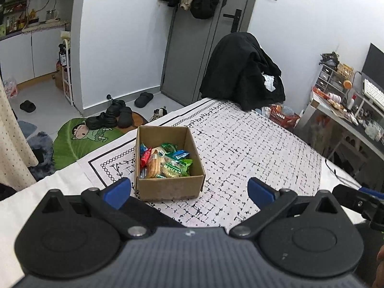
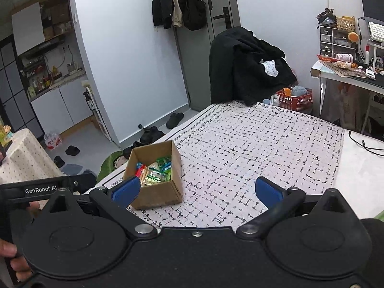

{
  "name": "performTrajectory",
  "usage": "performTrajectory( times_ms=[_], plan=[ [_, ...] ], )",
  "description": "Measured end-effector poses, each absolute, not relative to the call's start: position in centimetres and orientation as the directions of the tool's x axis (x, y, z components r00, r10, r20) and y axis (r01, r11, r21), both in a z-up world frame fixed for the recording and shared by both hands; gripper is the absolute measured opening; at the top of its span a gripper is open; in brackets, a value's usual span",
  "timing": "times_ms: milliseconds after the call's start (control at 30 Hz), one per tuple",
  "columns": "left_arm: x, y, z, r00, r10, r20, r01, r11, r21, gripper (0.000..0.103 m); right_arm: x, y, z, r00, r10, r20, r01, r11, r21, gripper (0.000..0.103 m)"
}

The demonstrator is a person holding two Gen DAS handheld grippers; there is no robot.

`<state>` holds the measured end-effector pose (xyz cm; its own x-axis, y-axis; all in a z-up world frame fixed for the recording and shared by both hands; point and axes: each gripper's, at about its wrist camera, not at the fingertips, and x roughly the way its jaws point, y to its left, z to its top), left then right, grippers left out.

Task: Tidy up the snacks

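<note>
Left wrist view: your left tongs [image 1: 189,192] and right tongs [image 2: 198,190] gape empty; snack box [image 1: 168,163] near the worktop's [image 1: 252,144] left edge.

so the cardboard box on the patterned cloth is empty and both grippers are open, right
Not quite: the cardboard box on the patterned cloth is not empty; the left wrist view shows wrapped snacks inside it. The rest holds: the left hand-held gripper and right hand-held gripper are both open.
</note>
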<state>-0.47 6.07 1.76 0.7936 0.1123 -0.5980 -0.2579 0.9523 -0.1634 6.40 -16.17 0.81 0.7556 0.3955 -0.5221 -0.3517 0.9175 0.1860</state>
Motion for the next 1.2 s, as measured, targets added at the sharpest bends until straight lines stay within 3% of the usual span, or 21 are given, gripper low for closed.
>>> performTrajectory(
  times_ms=[1200],
  plan=[
    [-0.8,4.8,1.2,0.776,0.108,-0.622,-0.224,0.968,-0.111,0.103,5.9,-16.6,0.2,0.741,0.388,-0.547,-0.347,0.92,0.182,0.103]
  ],
)
